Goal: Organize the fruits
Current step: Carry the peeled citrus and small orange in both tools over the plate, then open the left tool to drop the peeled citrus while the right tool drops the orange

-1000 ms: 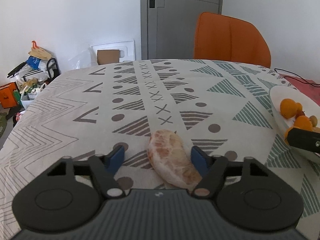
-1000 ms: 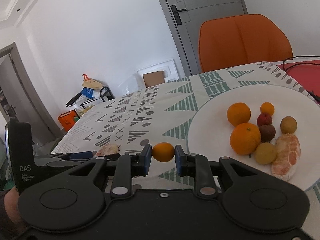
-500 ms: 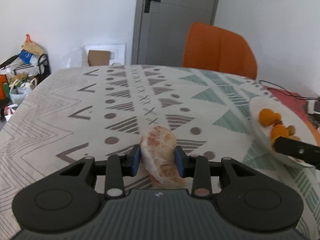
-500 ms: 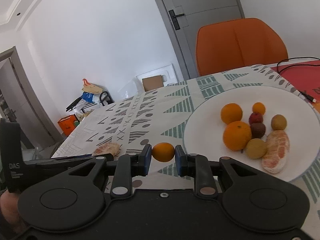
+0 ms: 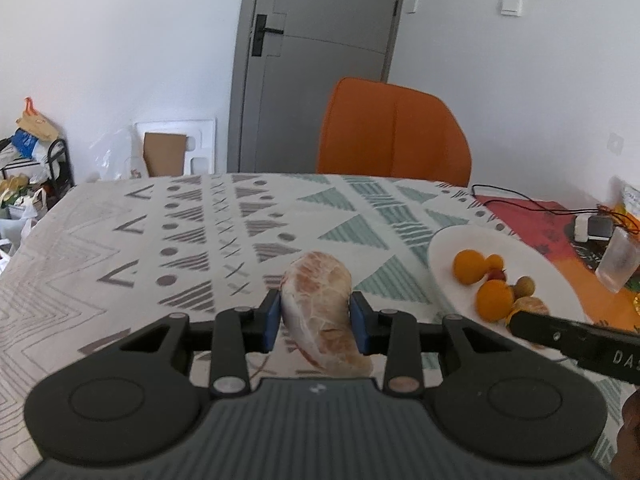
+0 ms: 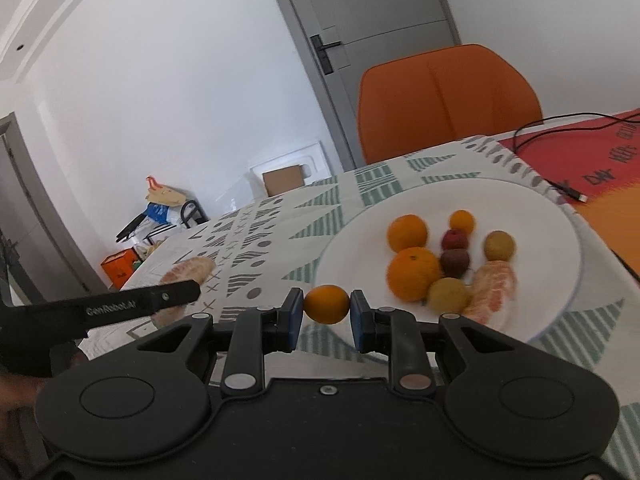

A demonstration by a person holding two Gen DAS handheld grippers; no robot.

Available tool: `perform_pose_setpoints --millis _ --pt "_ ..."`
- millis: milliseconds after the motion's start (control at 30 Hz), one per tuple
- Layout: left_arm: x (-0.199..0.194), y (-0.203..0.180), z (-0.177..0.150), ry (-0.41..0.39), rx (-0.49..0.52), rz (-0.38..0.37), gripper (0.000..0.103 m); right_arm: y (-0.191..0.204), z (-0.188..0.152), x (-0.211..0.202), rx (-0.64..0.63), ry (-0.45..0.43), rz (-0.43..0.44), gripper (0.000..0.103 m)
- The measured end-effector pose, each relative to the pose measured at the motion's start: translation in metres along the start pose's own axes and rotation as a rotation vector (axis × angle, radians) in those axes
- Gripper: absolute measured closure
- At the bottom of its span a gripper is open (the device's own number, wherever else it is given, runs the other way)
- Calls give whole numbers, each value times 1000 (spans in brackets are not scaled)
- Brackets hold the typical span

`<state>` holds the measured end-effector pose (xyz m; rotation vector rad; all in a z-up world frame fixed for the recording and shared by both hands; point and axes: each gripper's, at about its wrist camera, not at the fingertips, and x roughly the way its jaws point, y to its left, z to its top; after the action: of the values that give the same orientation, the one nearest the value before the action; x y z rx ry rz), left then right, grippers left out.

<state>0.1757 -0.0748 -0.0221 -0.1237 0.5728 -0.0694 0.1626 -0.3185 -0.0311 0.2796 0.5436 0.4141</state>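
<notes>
My left gripper (image 5: 316, 320) is shut on a peeled pomelo piece (image 5: 320, 312) and holds it above the patterned tablecloth (image 5: 200, 240). The same piece shows in the right wrist view (image 6: 188, 276), behind the left gripper's finger. My right gripper (image 6: 326, 314) is shut on a small orange kumquat (image 6: 327, 304), held just left of the white plate (image 6: 552, 232). The plate holds two oranges (image 6: 412, 274), several small fruits and another peeled pomelo piece (image 6: 494, 288). The plate also shows at the right of the left wrist view (image 5: 452, 248).
An orange chair (image 5: 392, 136) stands at the table's far side. A red mat (image 5: 532, 220) with a black cable (image 6: 560, 128) and small items lies right of the plate. Bags and a box (image 6: 120, 268) clutter the floor at the left.
My left gripper has closed on the pomelo piece and lifted it off the cloth, turning right toward the plate. My right gripper has moved closer to the plate with the kumquat.
</notes>
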Motion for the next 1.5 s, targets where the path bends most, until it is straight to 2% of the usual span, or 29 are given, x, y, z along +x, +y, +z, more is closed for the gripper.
perform_pose_setpoints --millis 400,800,1033,1133,1400,1500 --pt "9 -38 8 -20 45 -78 68 -35 -1 -14 48 -27 -56 79" --pt "33 -71 12 5 75 -155 68 -71 4 -24 95 -51 -139 79" --pt "49 -88 11 38 73 -194 67 -75 4 -24 91 -45 -144 79" --pt "54 -91 10 49 75 -215 64 -73 4 -23 86 -40 -139 79" --pt "47 -63 12 53 14 -150 53 -64 4 -17 75 -28 -117 79" --pt "41 -54 13 44 6 -131 49 -59 2 -15 69 -17 -105 76"
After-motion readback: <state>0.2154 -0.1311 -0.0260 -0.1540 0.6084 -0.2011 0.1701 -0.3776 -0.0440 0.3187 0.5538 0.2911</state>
